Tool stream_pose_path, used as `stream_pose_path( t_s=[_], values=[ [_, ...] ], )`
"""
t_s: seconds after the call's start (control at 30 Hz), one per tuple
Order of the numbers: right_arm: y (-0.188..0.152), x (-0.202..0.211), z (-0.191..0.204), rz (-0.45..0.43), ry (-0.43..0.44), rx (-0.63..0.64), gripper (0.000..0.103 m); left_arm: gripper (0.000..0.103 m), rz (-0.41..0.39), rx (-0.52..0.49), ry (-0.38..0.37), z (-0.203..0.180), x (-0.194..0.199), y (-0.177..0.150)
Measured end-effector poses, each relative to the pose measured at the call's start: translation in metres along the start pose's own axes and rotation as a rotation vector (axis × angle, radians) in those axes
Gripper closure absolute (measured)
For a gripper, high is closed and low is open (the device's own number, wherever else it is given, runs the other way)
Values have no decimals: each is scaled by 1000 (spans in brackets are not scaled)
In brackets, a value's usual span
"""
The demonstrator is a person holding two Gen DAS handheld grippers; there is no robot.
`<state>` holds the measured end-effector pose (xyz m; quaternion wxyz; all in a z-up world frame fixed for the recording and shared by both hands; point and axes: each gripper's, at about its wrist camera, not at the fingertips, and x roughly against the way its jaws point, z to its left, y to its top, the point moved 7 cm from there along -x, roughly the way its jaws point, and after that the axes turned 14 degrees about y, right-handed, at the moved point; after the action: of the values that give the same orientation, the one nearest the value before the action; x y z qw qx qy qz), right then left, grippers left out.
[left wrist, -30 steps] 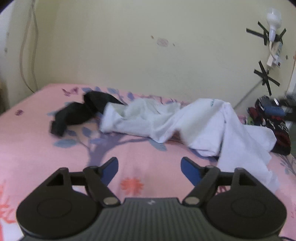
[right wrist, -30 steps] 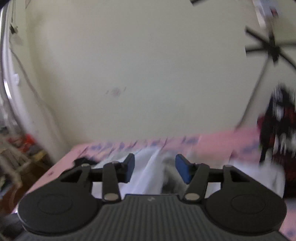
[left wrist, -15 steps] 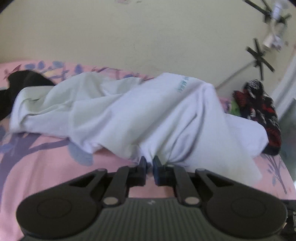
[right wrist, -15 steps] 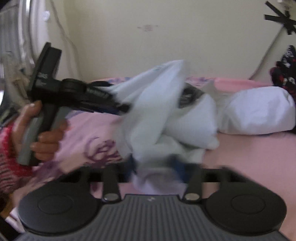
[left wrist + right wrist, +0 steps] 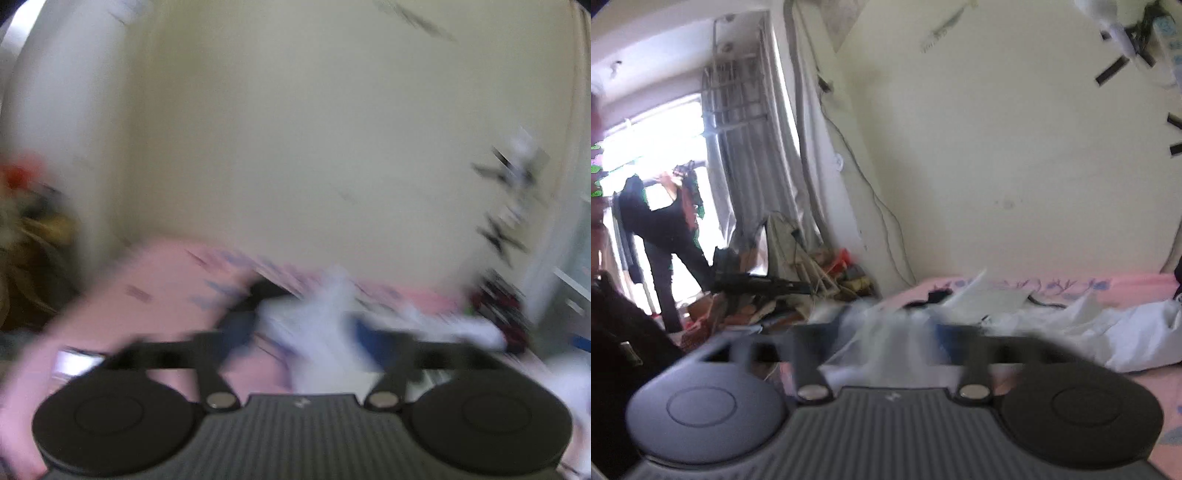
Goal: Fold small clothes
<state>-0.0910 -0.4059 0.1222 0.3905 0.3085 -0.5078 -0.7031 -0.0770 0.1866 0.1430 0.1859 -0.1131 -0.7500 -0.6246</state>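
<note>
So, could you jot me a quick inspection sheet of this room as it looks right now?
Surface: pink flowered bed sheet, against a cream wall.
Job's things: white garment lies crumpled on the sheet; a fold of it sits between both sets of jaws.
Clutter: black cloth and dark red patterned clothes at the bed's far side; piled oddments on the floor.
Grippers: left gripper and right gripper have just been opening; jaws apart, blurred.
Cables: thin wires hang down the wall.
Surroundings: curtain, bright window, a person standing there.
</note>
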Motion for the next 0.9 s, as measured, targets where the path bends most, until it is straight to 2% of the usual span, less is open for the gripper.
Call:
stream_pose_path(
  t_s=[0.03,0.07,0.13,0.17,0.27,0.4,0.57,0.63,0.7,0.73,0.77,0.8,0.83,0.87,0.9],
  values=[
    [2,3,-10,-16,-62,6,39,10,-33,26,46,10,0,5],
    [4,3,-24,-33,-109,-26,39,13,-31,40,64,15,-4,7],
    [4,2,-53,-64,-203,-123,39,17,-5,46,72,12,-24,12],
    [1,-3,-71,-56,-278,-173,39,17,1,23,78,6,-39,14],
    [-13,-9,-116,7,-489,-253,39,17,12,-115,146,-20,-89,17],
    [-32,-15,-166,36,-656,-327,39,15,50,-275,229,-56,-176,18],
    [-52,-22,-232,83,-790,-416,39,12,161,-336,161,-115,-264,-3],
    [-55,-29,-249,104,-797,-434,39,12,175,-392,147,-148,-291,-16],
    [-62,-39,-261,123,-781,-442,49,13,187,-470,193,-173,-316,-33],
    [-63,-44,-261,130,-779,-442,48,16,206,-508,225,-181,-329,-44],
    [-62,-48,-258,135,-791,-422,76,32,232,-537,240,-187,-342,-54],
    [-60,-54,-256,140,-759,-415,90,69,260,-563,238,-193,-350,-65],
    [-53,-59,-248,127,-735,-394,91,91,300,-587,225,-197,-355,-76],
    [-42,-63,-237,111,-723,-349,92,97,304,-595,224,-199,-356,-80],
    [-28,-67,-226,97,-716,-291,92,97,276,-585,225,-198,-354,-76]
  ],
)
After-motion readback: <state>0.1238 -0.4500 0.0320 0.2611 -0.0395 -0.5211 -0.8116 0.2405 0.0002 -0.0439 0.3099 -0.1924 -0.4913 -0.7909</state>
